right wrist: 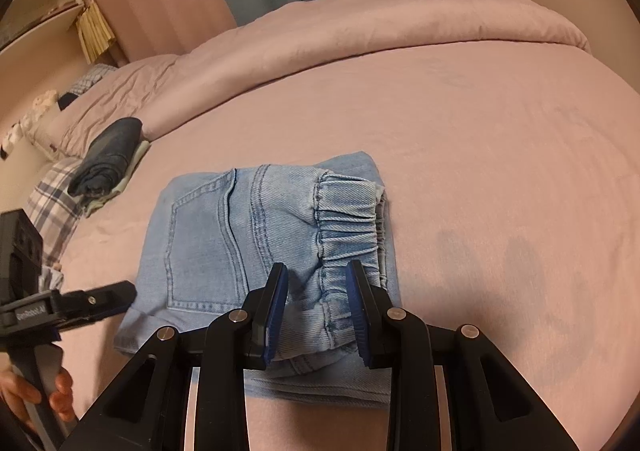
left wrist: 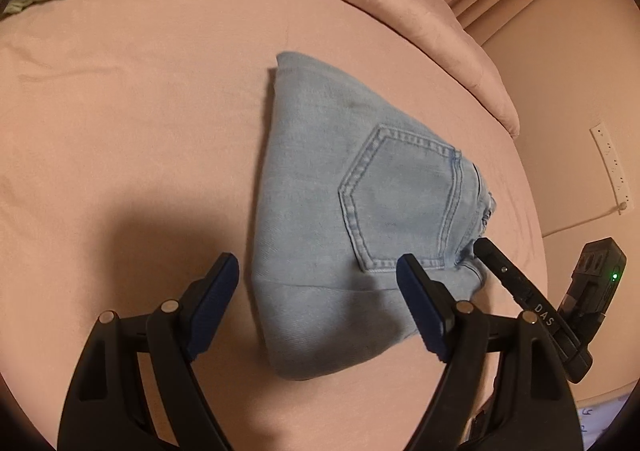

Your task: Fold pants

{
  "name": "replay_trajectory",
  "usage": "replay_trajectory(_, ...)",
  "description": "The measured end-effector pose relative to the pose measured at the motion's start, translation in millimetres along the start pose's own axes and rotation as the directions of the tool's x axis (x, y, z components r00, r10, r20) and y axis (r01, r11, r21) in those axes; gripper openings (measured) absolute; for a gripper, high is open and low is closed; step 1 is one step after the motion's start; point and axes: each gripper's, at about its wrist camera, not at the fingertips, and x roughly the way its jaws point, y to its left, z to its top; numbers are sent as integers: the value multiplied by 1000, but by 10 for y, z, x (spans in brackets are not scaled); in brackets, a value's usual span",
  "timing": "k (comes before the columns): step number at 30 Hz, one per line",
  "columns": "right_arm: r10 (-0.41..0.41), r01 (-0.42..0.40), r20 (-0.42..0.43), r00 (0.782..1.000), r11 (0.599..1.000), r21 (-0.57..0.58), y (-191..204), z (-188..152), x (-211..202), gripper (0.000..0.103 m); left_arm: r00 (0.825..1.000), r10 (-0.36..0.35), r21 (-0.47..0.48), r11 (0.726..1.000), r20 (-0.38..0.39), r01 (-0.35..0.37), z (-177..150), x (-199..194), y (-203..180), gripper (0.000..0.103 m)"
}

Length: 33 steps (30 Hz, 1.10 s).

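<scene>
Lying folded on bed (right wrist: 480, 111), pants (right wrist: 240, 235) waistband between right tongs (right wrist: 318, 315).

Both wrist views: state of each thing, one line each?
Light blue jeans: folded into a compact stack, back pocket up, lying flat on the bed.
Left hand-held gripper: open wide, above the jeans' near edge, holding nothing.
Right hand-held gripper: jaws part-open, elastic waistband between them; grip unclear.
Dark clothes: folded, set aside.
Pink bedsheet: spread, slightly wrinkled.

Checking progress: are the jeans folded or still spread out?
Folded: the jeans lie as a compact stacked bundle, waistband on top, layers showing at the edges.
</scene>
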Motion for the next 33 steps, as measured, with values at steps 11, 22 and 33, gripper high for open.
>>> replay_trajectory(11, 21, -20, -8, 1000, 992, 122, -249, -118, -193, 65, 999, -22, -3, 1000, -27, 22, -23, 88, 31, 81)
replay_trajectory(22, 126, -109, -59, 990, 967, 232, -408, -175, -100, 71, 999, -28, -8, 1000, -30, 28, -15, 94, 47, 81)
replay_trajectory(33, 189, -154, -113, 975, 951, 267, -447, -170, 68, 79, 998, -45, 13, 999, -47, 45, 71, 154, 28, 87)
